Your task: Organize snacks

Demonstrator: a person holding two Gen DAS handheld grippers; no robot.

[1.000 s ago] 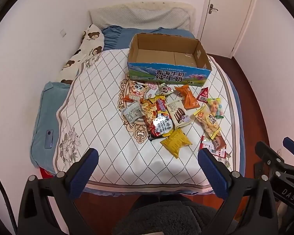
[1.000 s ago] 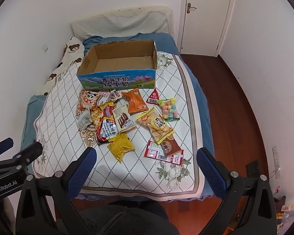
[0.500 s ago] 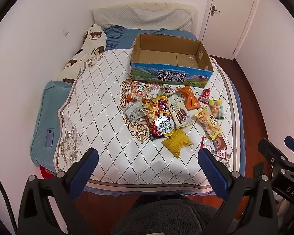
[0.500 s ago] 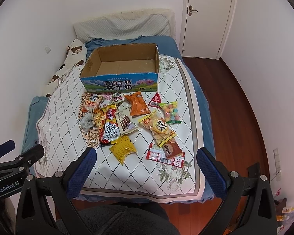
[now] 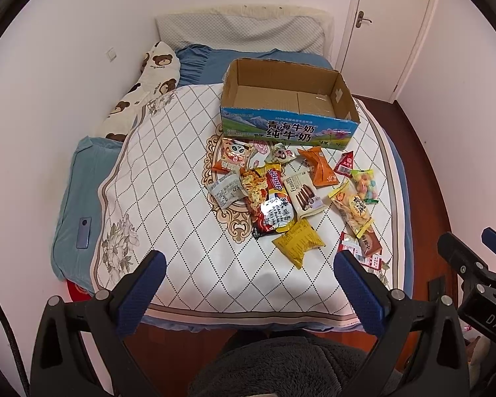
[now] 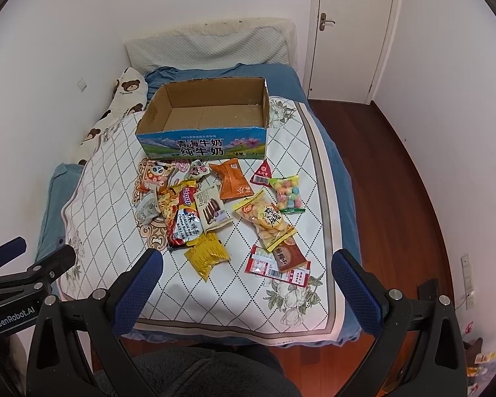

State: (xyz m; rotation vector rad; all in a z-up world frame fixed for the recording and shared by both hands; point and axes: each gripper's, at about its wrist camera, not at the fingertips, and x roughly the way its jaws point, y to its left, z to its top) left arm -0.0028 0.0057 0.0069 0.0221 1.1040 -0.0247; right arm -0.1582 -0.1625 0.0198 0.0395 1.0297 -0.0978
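Right now I see the snacks (image 5: 291, 192) lying in a loose, overlapping heap on the bed (image 5: 168, 172), just in front of the cardboard box (image 5: 289, 129). I judge the box, open-topped with nothing inside, to be where they go; it sits hard against the far edge of the pile, so each transfer would be short. Nearest me are the yellow packet (image 6: 207, 255) and the red wrappers (image 6: 276, 266), probably the easiest first picks since nothing overlaps the yellow one. Both tools hang over the foot of the bed, well short of the pile: my left tool (image 5: 246, 284) is spread wide and carries nothing, and my right tool (image 6: 244, 281) is equally released. Nothing is boxed yet, so I take this as the start.
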